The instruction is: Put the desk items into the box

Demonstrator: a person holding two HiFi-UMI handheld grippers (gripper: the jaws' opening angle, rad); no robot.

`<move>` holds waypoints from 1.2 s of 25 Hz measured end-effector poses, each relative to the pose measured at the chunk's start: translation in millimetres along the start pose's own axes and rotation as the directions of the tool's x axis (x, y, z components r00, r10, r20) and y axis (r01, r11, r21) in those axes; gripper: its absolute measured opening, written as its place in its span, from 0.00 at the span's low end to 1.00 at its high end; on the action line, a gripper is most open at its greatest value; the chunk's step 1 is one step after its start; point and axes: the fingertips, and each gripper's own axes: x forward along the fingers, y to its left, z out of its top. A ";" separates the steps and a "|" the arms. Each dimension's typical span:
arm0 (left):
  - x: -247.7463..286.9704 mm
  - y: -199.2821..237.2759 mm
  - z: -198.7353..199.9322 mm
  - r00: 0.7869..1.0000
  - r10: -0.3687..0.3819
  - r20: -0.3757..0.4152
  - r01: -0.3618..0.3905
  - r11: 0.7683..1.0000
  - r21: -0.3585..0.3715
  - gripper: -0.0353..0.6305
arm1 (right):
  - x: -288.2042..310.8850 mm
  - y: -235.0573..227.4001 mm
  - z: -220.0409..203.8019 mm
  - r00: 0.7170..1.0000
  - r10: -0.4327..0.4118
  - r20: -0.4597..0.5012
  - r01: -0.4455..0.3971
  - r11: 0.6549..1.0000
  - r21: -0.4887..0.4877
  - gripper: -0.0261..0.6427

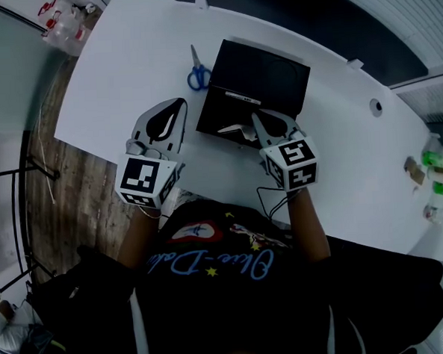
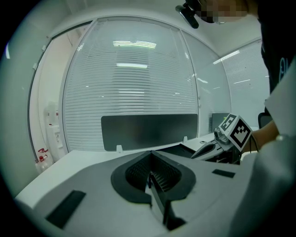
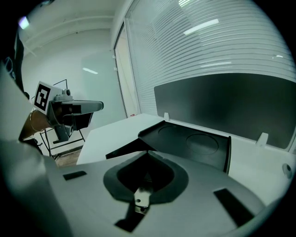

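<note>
Scissors (image 1: 196,68) lie just beside black box (image 1: 275,76).

Black box (image 1: 264,84), white desk (image 1: 118,74) (blue-handled scissors (image 1: 197,73)).

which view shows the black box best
The head view: the whole black box lies in sight on the table. The right gripper view shows its inside up close; the left gripper view catches only a dark sliver.

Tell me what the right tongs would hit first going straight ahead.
The black box: its near flap lies right at the shut right tongs' tips, its open inside just beyond. Whether they already touch is unclear.
</note>
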 end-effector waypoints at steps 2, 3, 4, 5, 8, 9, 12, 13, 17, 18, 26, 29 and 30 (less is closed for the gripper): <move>-0.5 -3.1 0.8 1.000 -0.005 0.001 0.005 1.000 0.005 0.06 | -3.8 -1.1 0.7 1.000 -0.006 0.006 0.006 1.000 0.001 0.05; -0.5 -4.8 1.4 1.000 -0.009 0.003 0.009 1.000 0.006 0.06 | -5.8 -1.9 1.0 1.000 -0.010 0.010 0.010 1.000 0.003 0.05; -0.3 -6.7 2.0 1.000 -0.012 0.005 0.012 1.000 0.008 0.06 | -7.8 -2.7 1.1 1.000 -0.013 0.015 0.013 1.000 0.005 0.05; -0.1 -8.6 2.7 1.000 -0.016 0.007 0.016 1.000 0.010 0.06 | -10.0 -3.5 1.0 1.000 -0.017 0.019 0.017 1.000 0.008 0.05; -0.4 -14.1 4.0 1.000 -0.027 0.010 0.027 0.999 0.017 0.06 | -16.4 -5.5 0.4 0.999 -0.030 0.029 0.029 0.999 0.015 0.05; -0.8 -15.7 4.4 1.000 -0.028 0.010 0.028 0.999 0.020 0.06 | -18.6 -5.9 0.1 0.999 -0.033 0.032 0.033 0.999 0.018 0.05; -1.8 -20.7 5.6 0.999 -0.031 0.014 0.031 0.999 0.026 0.06 | -25.8 -7.7 -1.2 0.998 -0.044 0.042 0.043 0.999 0.033 0.05; -1.7 -22.9 5.8 0.999 -0.035 0.014 0.035 0.999 0.027 0.06 | -28.4 -8.6 -1.8 0.998 -0.049 0.046 0.047 0.998 0.037 0.05; 0.1 -32.8 7.3 0.998 -0.057 0.015 0.057 0.998 0.037 0.06 | -38.5 -12.9 -5.1 0.996 -0.069 0.055 0.066 0.997 0.051 0.05; 0.4 -35.1 7.9 0.998 -0.062 0.016 0.061 0.997 0.039 0.06 | -40.9 -13.9 -5.8 0.996 -0.073 0.057 0.070 0.996 0.055 0.05; 0.9 -51.3 11.4 0.996 -0.088 0.019 0.087 0.995 0.053 0.06 | -59.4 -18.8 -8.6 0.991 -0.105 0.082 0.099 0.992 0.074 0.05; 0.7 -59.2 12.0 0.995 -0.102 0.017 0.101 0.993 0.060 0.06 | -66.6 -21.0 -11.3 0.989 -0.117 0.088 0.110 0.990 0.082 0.05; 0.9 -61.9 12.5 0.994 -0.107 0.017 0.106 0.992 0.063 0.06 | -69.0 -22.0 -12.3 0.989 -0.122 0.089 0.114 0.990 0.085 0.05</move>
